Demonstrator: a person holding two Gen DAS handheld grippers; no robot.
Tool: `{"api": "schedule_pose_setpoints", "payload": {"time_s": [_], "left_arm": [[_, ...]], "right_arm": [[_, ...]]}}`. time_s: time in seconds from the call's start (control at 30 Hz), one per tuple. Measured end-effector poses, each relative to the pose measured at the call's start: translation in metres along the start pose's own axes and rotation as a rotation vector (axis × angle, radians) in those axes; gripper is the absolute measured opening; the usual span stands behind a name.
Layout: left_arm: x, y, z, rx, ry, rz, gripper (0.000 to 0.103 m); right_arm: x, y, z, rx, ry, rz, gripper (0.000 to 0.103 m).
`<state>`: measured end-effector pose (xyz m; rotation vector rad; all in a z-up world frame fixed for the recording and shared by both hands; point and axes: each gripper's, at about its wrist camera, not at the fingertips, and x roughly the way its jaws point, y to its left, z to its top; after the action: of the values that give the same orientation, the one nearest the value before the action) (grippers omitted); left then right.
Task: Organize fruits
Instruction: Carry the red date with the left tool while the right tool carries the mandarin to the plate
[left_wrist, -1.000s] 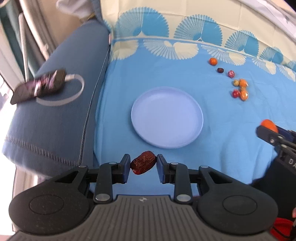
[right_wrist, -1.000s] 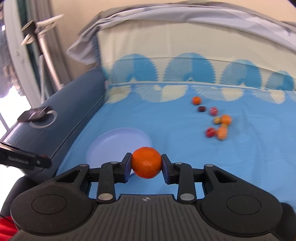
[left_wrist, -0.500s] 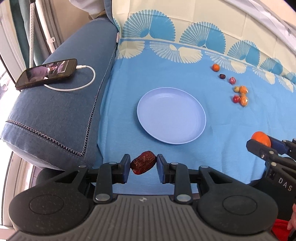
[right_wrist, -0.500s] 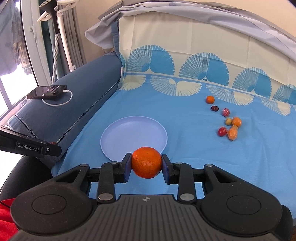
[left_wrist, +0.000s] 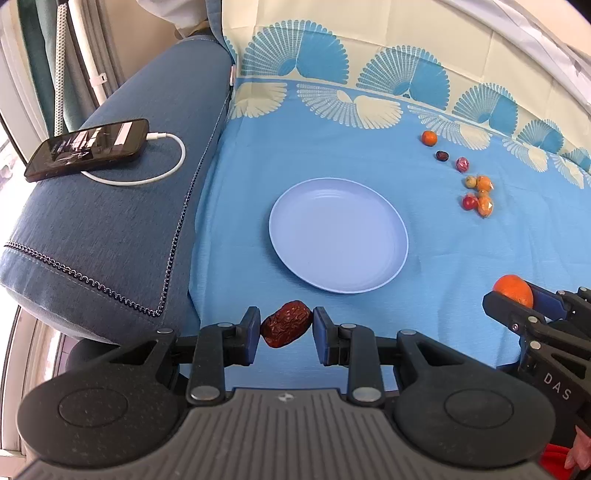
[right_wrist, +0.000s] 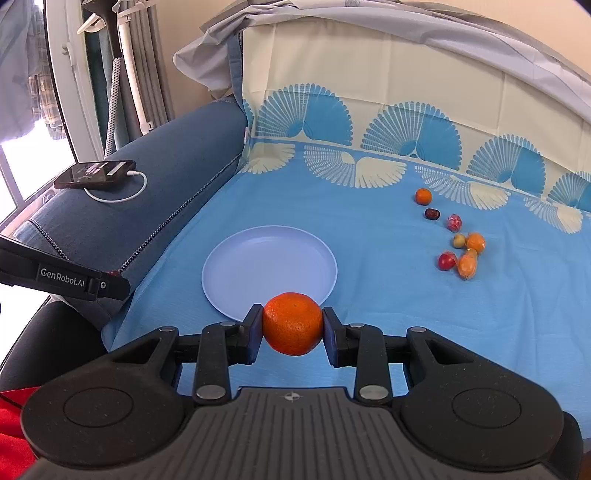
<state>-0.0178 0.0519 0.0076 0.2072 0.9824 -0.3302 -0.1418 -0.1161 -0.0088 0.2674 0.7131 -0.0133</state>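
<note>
Nearest the left wrist camera, the left claw (left_wrist: 286, 330) pinched a wrinkled dark-red date (left_wrist: 286, 328) between its pads, held above the near edge of the blue sheet (left_wrist: 461, 251) that covered the sofa seat. Nearest the right wrist camera, the right claw (right_wrist: 292, 325) was clamped on a tangerine (right_wrist: 292, 323), held just short of the near rim of the pale blue plate (right_wrist: 236, 280). The plate lay bare on the sheet, between the 2 claws and the far fruit. The step in hand looked like the carry of both fruits toward the plate. The next move probably called for bringing each claw over the plate's middle, lowering it close to the surface, then spreading the pads so that the round tangerine would not roll off. Farther to the right, well apart from the plate, about 8 small fruits (left_wrist: 476, 192) lay scattered on the sheet, not yet gathered. On the far left, a phone (left_wrist: 88, 147) with a white cable (left_wrist: 170, 162) rested on the sofa arm (left_wrist: 110, 229).
</note>
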Motion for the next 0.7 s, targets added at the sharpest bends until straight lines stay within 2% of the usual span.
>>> {"api": "schedule_pose_setpoints", "payload": {"time_s": [0.7], "left_arm": [[0.014,-0.002,0.004,0.011,0.026,-0.002,0.034]], "right_arm": [[0.012,-0.001,0.001,0.015,0.034,0.003,0.035]]}}
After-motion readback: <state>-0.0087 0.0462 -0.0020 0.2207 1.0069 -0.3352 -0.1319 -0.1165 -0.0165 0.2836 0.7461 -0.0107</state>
